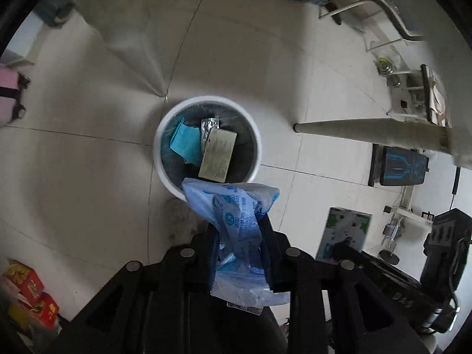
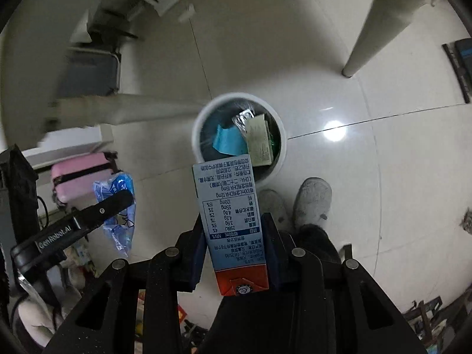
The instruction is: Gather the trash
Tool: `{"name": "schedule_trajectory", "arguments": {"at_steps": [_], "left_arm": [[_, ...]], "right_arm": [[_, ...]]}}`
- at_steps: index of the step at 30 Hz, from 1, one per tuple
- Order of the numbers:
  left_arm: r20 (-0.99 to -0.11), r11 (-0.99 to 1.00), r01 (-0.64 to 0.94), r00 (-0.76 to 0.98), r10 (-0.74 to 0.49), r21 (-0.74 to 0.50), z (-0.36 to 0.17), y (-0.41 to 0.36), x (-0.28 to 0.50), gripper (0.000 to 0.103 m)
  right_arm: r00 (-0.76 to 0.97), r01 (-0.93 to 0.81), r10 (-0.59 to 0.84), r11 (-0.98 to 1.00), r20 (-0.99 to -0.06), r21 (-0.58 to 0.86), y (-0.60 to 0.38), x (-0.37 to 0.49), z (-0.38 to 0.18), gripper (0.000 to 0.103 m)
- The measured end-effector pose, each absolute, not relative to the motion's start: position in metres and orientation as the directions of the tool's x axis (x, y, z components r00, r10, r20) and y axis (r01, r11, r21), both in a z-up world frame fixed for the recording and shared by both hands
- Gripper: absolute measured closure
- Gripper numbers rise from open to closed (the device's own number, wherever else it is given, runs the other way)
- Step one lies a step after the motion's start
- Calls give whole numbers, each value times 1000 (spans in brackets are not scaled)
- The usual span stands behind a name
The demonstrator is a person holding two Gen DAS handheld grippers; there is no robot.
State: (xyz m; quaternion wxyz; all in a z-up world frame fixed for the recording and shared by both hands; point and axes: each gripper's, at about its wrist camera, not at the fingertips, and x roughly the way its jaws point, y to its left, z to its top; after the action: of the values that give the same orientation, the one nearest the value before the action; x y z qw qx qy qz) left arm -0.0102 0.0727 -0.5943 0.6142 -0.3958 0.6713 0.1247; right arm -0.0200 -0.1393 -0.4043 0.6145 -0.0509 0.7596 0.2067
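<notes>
Blue plastic wrapper is pinched tight in the left gripper, and the right gripper has its jaws clamped on a milk carton. Both hang above the white bin on the tiled floor, already holding trash.

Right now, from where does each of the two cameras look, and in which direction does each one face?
Left wrist: sits on the left gripper, faces down at the white bin on the tiled floor; its jaws are shut on a blue plastic wrapper.
Right wrist: sits on the right gripper, faces down at the bin; its jaws are shut on a milk carton; the person's slippers show.
Shared: the bin with its blue paper and flat box, and the left gripper with its wrapper.
</notes>
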Motion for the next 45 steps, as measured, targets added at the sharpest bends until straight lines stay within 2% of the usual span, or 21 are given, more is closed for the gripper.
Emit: {"name": "schedule_trajectory", "arguments": {"at_steps": [3, 5, 7, 9, 10, 11, 12, 13, 15, 18, 21, 25, 30, 36, 45], "left_arm": [[-922, 641, -703, 51, -385, -306, -640, 79, -7, 74], [-922, 640, -702, 63, -383, -313, -662, 85, -8, 52], [-930, 646, -702, 66, -360, -300, -677, 88, -9, 39], [-930, 636, -711, 70, -360, -299, -685, 90, -11, 32], [-933, 633, -718, 63, -355, -289, -688, 92, -14, 21], [-938, 638, -720, 53, -344, -275, -691, 93, -15, 7], [-943, 645, -720, 42, -329, -257, -692, 95, -18, 4], [-951, 653, -721, 30, -307, -233, -691, 96, -21, 4], [-963, 664, -721, 17, -268, -198, -686, 97, -28, 4], [-981, 687, -713, 7, -192, -140, -678, 96, -33, 4], [-996, 718, -693, 7, -85, -66, -665, 88, -36, 4], [-999, 735, -678, -3, -33, -22, -646, 80, -43, 4], [-1000, 752, -659, -2, -22, -15, -622, 72, -46, 4], [-1000, 764, -645, 3, -13, -12, -594, 64, -50, 4], [-999, 757, -652, 23, -33, -40, -523, 53, -68, 4]], "right_arm": [[-265, -337, 170, 906, -949, 256, -134, -9, -454, 66], [-271, -349, 171, 900, -947, 262, -128, -2, -491, 66], [-269, -369, 163, 893, -949, 258, -122, 3, -516, 66], [-274, -376, 165, 888, -947, 263, -118, 6, -536, 65], [-279, -375, 171, 886, -945, 271, -117, 8, -544, 65], [-288, -374, 182, 882, -940, 286, -115, 10, -552, 62], [-292, -373, 193, 879, -937, 298, -115, 11, -556, 51], [-291, -367, 205, 878, -935, 307, -115, 13, -559, 45], [-289, -368, 218, 874, -932, 319, -115, 14, -561, 23], [-270, -394, 203, 869, -941, 300, -114, 15, -559, 13], [-197, -470, 129, 857, -972, 209, -111, 13, -544, 1], [-59, -572, 6, 819, -998, 39, -101, 3, -526, 1], [1, -597, -39, 802, -999, -32, -95, -6, -502, 1], [65, -597, -56, 798, -996, -84, -93, -15, -460, 1], [80, -603, -29, 794, -996, -71, -93, -43, -370, 1]]}}
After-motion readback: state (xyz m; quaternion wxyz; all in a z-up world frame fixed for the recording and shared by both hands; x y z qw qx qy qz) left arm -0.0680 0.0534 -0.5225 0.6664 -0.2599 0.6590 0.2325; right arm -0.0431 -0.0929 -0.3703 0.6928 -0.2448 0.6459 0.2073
